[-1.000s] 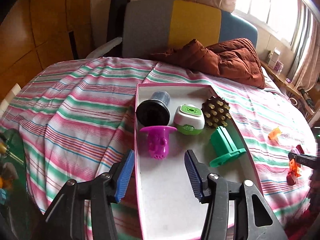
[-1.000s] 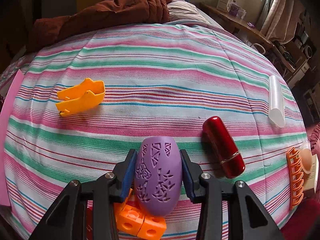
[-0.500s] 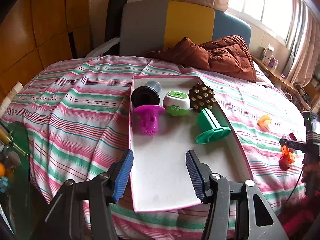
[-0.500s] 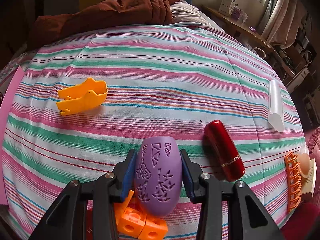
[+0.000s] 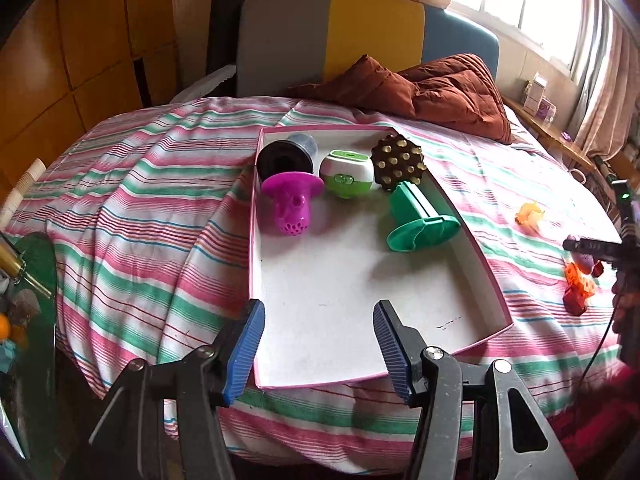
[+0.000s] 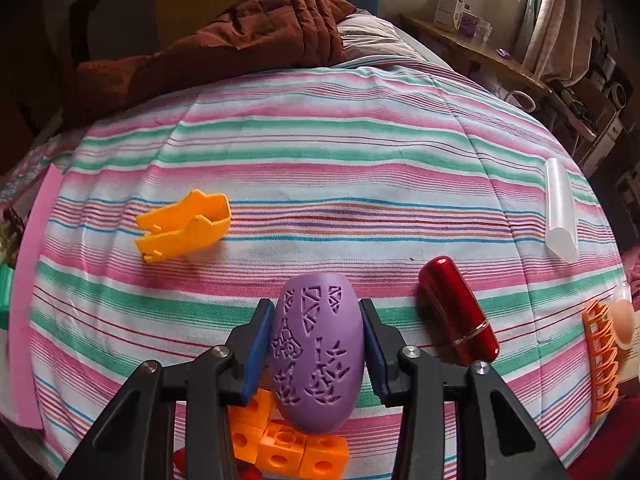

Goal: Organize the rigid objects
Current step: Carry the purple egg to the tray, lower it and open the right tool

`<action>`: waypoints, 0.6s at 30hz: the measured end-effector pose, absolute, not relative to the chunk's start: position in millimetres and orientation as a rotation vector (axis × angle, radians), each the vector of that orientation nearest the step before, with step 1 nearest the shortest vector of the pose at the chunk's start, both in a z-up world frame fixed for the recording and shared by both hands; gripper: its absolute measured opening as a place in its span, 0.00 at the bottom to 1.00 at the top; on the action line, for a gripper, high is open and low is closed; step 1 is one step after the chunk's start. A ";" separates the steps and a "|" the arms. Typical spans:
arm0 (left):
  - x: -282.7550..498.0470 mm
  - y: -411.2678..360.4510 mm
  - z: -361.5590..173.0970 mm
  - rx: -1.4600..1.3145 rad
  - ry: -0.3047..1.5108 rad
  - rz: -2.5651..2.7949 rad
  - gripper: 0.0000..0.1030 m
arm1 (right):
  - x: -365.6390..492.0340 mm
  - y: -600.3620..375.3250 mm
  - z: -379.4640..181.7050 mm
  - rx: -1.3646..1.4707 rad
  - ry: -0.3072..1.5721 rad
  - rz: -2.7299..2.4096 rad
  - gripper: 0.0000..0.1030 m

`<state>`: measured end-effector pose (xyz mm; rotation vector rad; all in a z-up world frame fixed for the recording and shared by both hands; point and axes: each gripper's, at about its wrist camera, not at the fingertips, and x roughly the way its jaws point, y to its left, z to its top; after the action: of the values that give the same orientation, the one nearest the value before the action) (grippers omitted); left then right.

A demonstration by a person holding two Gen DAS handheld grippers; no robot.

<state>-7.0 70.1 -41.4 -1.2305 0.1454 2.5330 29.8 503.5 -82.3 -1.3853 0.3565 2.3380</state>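
Right wrist view: purple egg-shaped piece (image 6: 318, 356) sits between the right tool (image 6: 317, 354) pads, both pressing its sides, held over orange blocks (image 6: 288, 440) on the striped bed (image 6: 320, 168); red tube (image 6: 458, 312) just beside. Left tool (image 5: 318, 346) jaws have just been opening, nothing between them, hovering over the near end of the white tray (image 5: 492, 292). Only the left view shows tray contents: green spool (image 5: 420, 220), magenta strainer (image 5: 290, 204).

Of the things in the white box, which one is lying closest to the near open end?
The green plastic piece with a round flange. It lies nearer than the magenta strainer, which comes next.
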 end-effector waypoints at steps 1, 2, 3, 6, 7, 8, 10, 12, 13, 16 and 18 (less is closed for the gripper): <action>-7.0 69.5 -42.4 -1.231 0.146 2.535 0.56 | 30.7 506.4 -80.0 -1.370 0.409 2.354 0.41; -7.0 69.5 -43.6 -1.233 0.147 2.535 0.56 | 31.2 508.3 -77.1 -1.351 0.447 2.370 0.41; -7.3 70.1 -45.1 -1.240 0.150 2.534 0.56 | 31.6 509.8 -74.6 -1.333 0.468 2.383 0.41; -8.2 72.4 -50.2 -1.261 0.155 2.524 0.56 | 27.3 512.2 -81.8 -1.376 0.483 2.356 0.41; -8.7 73.5 -51.1 -1.268 0.154 2.517 0.56 | 25.0 513.7 -86.5 -1.402 0.478 2.331 0.41; -8.6 74.3 -51.7 -1.270 0.151 2.511 0.56 | 23.1 515.3 -90.2 -1.421 0.482 2.319 0.41; -8.3 75.8 -52.0 -1.268 0.149 2.501 0.56 | 21.2 516.7 -92.7 -1.434 0.497 2.324 0.41; -7.4 76.8 -51.9 -1.266 0.149 2.492 0.56 | 21.9 520.9 -91.8 -1.417 0.563 2.329 0.42; -6.6 77.1 -51.6 -1.263 0.146 2.488 0.56 | 22.4 525.6 -91.9 -1.407 0.618 2.326 0.42; -5.4 76.7 -50.7 -1.256 0.151 2.481 0.56 | 26.7 539.3 -91.8 -1.365 0.789 2.311 0.45; -5.8 75.9 -50.2 -1.252 0.157 2.478 0.56 | 29.7 541.0 -91.1 -1.363 0.836 2.305 0.45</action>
<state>-5.8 75.9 -50.2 -1.2522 0.1567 2.4785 29.7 541.0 -91.1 -1.3631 0.8360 2.3048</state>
